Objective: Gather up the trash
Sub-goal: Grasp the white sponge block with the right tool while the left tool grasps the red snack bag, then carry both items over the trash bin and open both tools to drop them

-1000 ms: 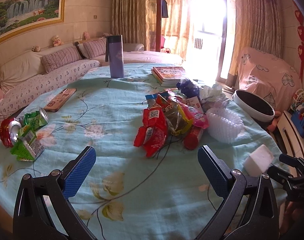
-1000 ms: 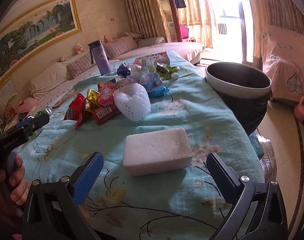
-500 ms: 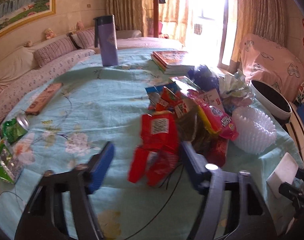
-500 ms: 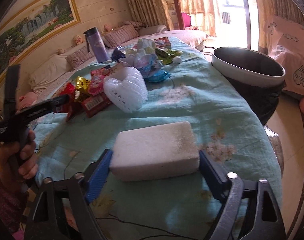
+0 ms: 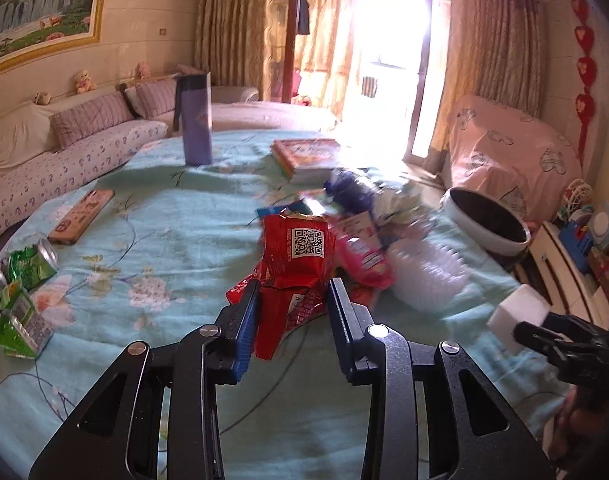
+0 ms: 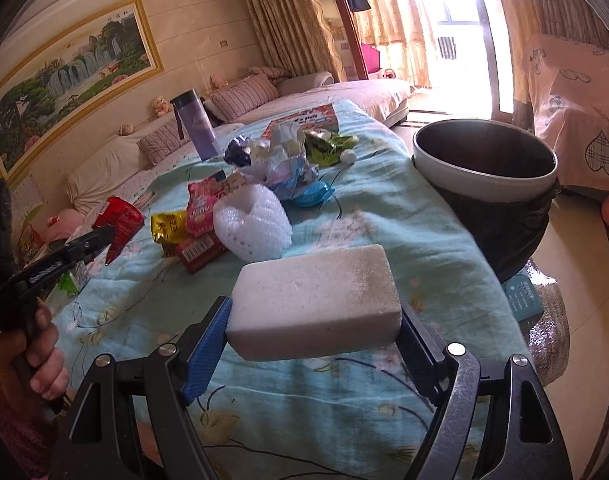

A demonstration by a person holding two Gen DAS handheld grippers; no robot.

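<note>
Sunlight floods the window behind a table [image 5: 152, 240] under a pale blue flowered cloth, trash heaped mid-table. Your left gripper [image 5: 294, 300] is closing on a red snack wrapper [image 5: 294, 252], jaws pressed against its crumpled sides, the wrapper standing up between them at the near edge of the pile. Your right gripper [image 6: 316, 320] clamps a white foam block [image 6: 316, 298] end to end, clear above the cloth. Just right of it, off the table's edge, sits the black-lined bin [image 6: 484, 168]. Crushed cans [image 5: 28, 264] lie far left, well apart from the pile.
</note>
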